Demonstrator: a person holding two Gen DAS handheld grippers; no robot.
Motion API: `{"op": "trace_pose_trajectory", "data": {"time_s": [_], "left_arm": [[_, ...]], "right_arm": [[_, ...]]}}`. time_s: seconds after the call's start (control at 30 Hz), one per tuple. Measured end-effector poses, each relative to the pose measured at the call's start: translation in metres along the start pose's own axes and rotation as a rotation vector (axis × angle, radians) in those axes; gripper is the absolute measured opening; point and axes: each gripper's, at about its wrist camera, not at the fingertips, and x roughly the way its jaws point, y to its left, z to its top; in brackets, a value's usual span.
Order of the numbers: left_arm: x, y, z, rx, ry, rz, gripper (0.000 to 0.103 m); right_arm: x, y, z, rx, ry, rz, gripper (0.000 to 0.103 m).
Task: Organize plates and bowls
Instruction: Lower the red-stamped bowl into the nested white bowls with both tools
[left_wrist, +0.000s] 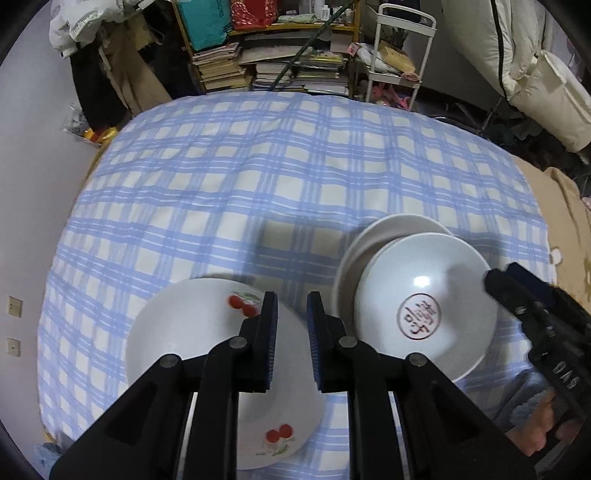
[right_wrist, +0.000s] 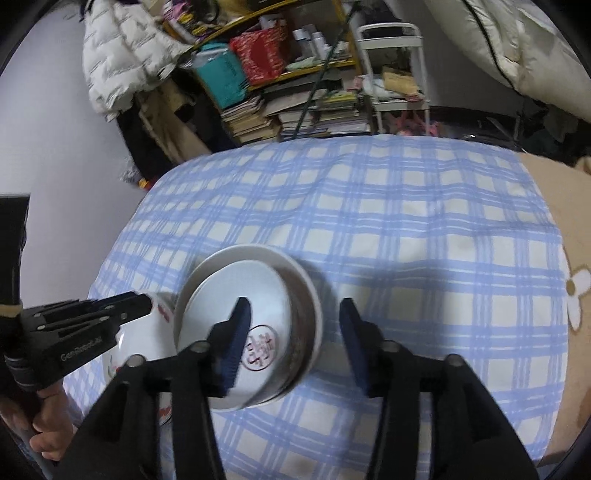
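A white plate with red cherries (left_wrist: 207, 350) is held at its rim by my left gripper (left_wrist: 291, 332), whose jaws stand narrow around that rim. From the right wrist view, the left gripper (right_wrist: 147, 299) meets the cherry plate (right_wrist: 162, 306) at its edge. A white bowl with a red seal (left_wrist: 424, 302) sits tilted inside a wider white dish (left_wrist: 388, 229) on the blue checked cloth (left_wrist: 258, 166). My right gripper (right_wrist: 295, 321) is open over the seal bowl (right_wrist: 258, 325); one finger is above the inside, the other outside the wider dish (right_wrist: 306, 291). Its pads touch nothing.
Behind the cloth's far edge stand a shelf with stacked books (left_wrist: 280, 70), a white cart (left_wrist: 399, 55) and hanging coats (right_wrist: 122, 55). A brown blanket (right_wrist: 569, 206) lies along the right side. A hand (right_wrist: 44, 428) holds the left gripper's handle.
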Motion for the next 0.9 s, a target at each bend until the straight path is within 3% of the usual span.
{"op": "trace_pose_trajectory", "data": {"time_s": [0.17,0.27,0.4,0.5,0.63,0.73,0.9], "left_arm": [[0.002,0.005,0.002,-0.010,0.008,0.022,0.018],[0.003,0.006,0.004,-0.009,0.009,0.017,0.024],[0.003,0.005,0.005,0.000,-0.003,0.014,0.043],[0.005,0.002,0.005,0.010,-0.012,0.025,0.051],[0.011,0.003,0.005,0.010,0.005,0.032,0.054],[0.016,0.006,0.004,-0.005,0.018,0.025,0.061],[0.023,0.008,0.003,-0.005,0.036,0.014,0.063]], "right_arm": [[-0.005,-0.022,0.001,0.080,0.007,-0.019,0.071],[-0.003,-0.037,-0.001,0.140,0.032,-0.038,0.074],[0.005,-0.049,-0.003,0.178,0.087,-0.057,0.076],[0.014,-0.050,-0.006,0.174,0.129,-0.076,0.078],[0.017,-0.047,-0.008,0.152,0.139,-0.084,0.090],[0.017,-0.048,-0.007,0.150,0.144,-0.080,0.091],[0.021,-0.048,-0.009,0.148,0.160,-0.087,0.096]]}}
